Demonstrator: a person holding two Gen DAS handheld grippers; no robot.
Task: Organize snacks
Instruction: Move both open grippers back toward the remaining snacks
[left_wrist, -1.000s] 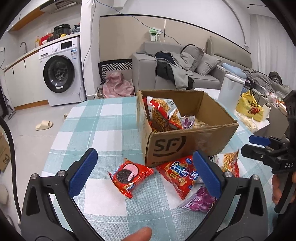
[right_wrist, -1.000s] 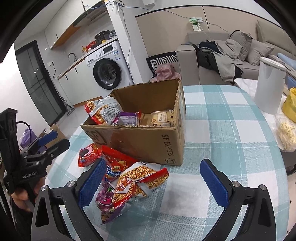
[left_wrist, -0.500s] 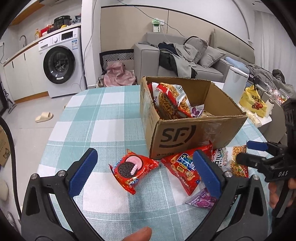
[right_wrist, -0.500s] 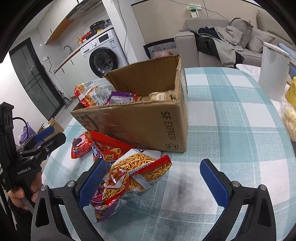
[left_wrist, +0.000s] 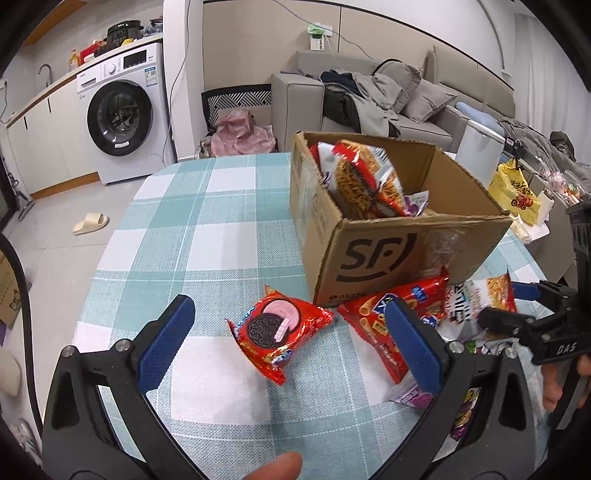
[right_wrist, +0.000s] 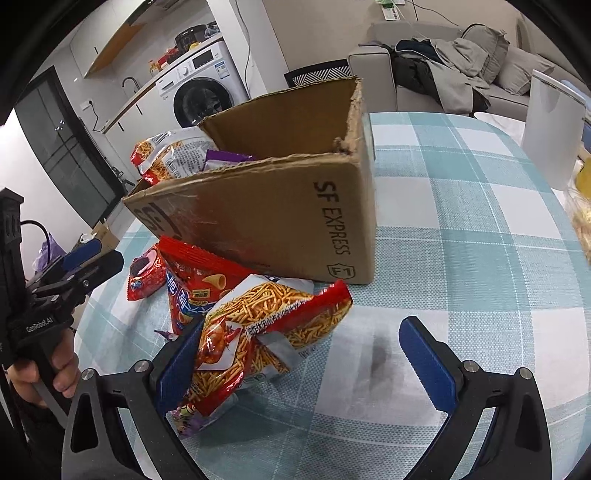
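Note:
An open SF cardboard box (left_wrist: 391, 240) (right_wrist: 280, 218) stands on the checked table and holds several snack bags. In front of it lie a red cookie pack (left_wrist: 280, 328) (right_wrist: 146, 273), a red cone-snack bag (left_wrist: 384, 325) (right_wrist: 195, 280), a noodle-stick bag (right_wrist: 269, 332) (left_wrist: 495, 291) and a purple pack (left_wrist: 410, 395). My left gripper (left_wrist: 291, 350) hangs open just above the cookie pack. My right gripper (right_wrist: 306, 362) is open, low over the table, its left finger against the noodle-stick bag. Each gripper shows at the edge of the other's view.
The teal and white tablecloth (left_wrist: 207, 221) reaches the round table edge on the left. A white canister (right_wrist: 554, 129) stands at the far right, with a yellow bag (left_wrist: 517, 192) beyond. A sofa, washing machine and floor lie behind the table.
Both grippers have come lower and closer to the snacks in front of the box. The right gripper's left finger now reaches the noodle-stick bag. Both stay open.

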